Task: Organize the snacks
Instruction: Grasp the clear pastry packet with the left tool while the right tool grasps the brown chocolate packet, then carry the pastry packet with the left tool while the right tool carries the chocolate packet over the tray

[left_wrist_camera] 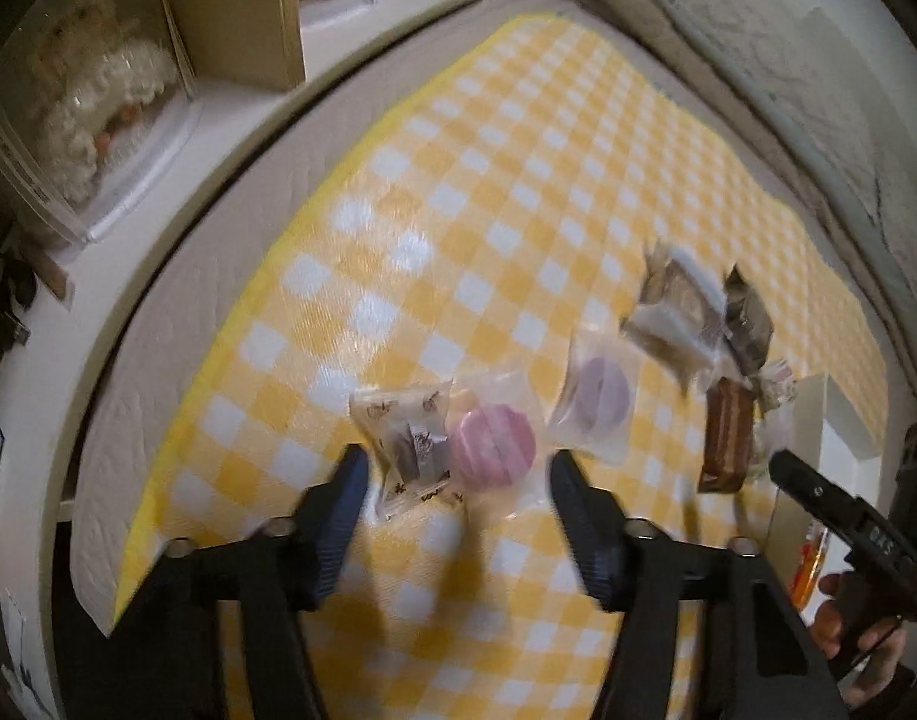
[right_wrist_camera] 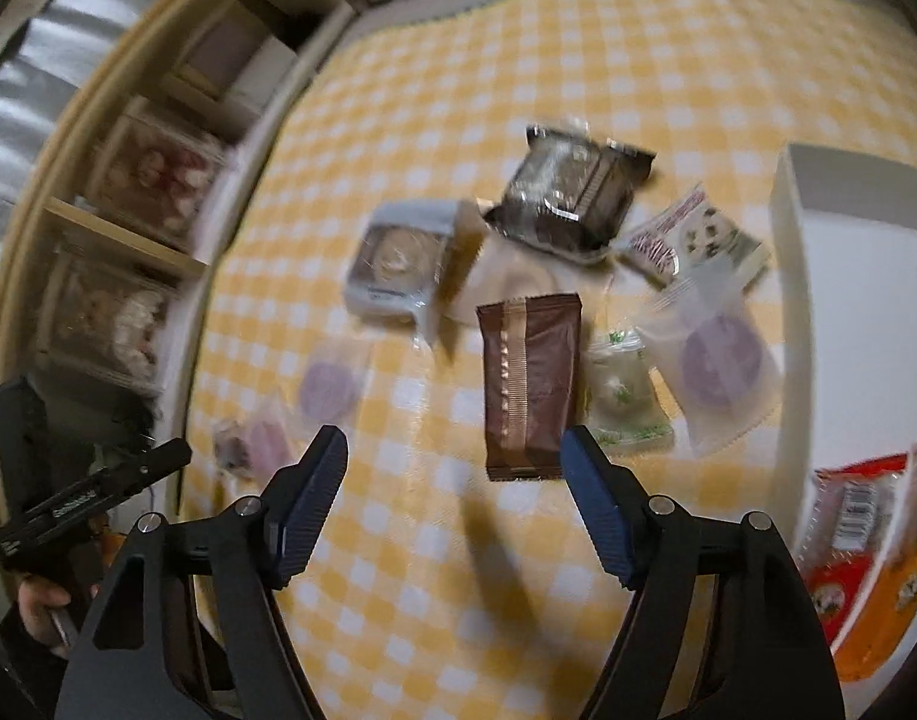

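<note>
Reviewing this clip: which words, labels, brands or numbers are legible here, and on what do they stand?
None reads with certainty.
Black gripper body: pale embossed marking, too blurred.
Red-and-orange snack packet: white barcode label, digits too small.
Pink-and-white printed wrapper: lettering smeared.
Clear brown-patterned wrapper: unreadable marks.

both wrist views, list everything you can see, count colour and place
checked cloth: one, yellow and white, under the snacks
brown bar packet: one, mid cloth, ahead of right gripper
pink round sweet: one, clear wrap, ahead of left gripper
purple round sweets: two, clear wraps, one beside box
white box: one, right edge, red and orange packets inside
left gripper: black, open, empty
right gripper: black, open, empty
</note>
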The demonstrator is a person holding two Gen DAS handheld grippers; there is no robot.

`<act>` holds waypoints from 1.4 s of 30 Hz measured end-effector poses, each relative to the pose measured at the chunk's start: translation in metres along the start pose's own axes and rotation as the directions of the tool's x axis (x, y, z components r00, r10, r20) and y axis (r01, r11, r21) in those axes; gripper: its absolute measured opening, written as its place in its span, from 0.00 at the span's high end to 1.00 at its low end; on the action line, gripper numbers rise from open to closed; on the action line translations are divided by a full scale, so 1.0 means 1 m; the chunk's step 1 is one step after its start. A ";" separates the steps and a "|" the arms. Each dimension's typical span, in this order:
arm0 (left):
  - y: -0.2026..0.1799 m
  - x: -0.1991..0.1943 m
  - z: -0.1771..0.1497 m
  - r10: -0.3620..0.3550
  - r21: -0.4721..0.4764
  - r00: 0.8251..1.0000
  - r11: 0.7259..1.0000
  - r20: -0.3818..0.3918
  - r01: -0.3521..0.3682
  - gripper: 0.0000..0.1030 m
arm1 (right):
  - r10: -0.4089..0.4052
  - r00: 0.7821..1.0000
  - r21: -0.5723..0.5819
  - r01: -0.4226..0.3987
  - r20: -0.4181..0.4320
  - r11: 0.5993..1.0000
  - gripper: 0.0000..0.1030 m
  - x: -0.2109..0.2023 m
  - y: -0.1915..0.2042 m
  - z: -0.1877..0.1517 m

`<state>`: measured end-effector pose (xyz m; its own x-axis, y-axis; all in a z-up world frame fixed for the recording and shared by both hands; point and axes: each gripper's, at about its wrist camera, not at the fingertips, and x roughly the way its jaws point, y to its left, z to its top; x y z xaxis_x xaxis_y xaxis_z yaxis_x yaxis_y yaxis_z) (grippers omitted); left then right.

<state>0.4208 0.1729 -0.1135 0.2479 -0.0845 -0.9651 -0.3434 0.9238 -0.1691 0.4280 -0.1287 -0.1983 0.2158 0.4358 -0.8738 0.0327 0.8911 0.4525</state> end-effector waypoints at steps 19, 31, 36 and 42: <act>0.013 0.050 0.019 0.020 -0.097 0.998 0.995 -0.064 -0.026 0.63 | -0.231 0.973 -0.082 0.228 -0.025 0.970 0.29 0.067 0.004 0.013; 0.008 0.032 0.007 0.032 -0.096 0.999 0.995 0.004 -0.031 0.76 | -0.268 0.963 -0.116 0.268 0.017 0.956 0.59 0.049 0.002 0.008; 0.006 0.013 0.004 -0.048 -0.084 0.997 0.995 0.059 0.053 0.76 | -0.231 0.971 -0.130 0.238 0.067 0.963 0.59 0.023 0.010 0.009; -0.012 -0.019 -0.011 -0.103 0.025 0.983 0.995 0.154 0.101 0.76 | -0.187 0.970 -0.155 0.211 0.153 0.965 0.59 -0.016 0.021 0.007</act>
<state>0.4098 0.1593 -0.0951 0.4189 -0.1207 -0.9000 -0.2944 0.9195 -0.2603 0.4319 -0.1173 -0.1739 0.3525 0.2368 -0.9053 -0.0742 0.9715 0.2253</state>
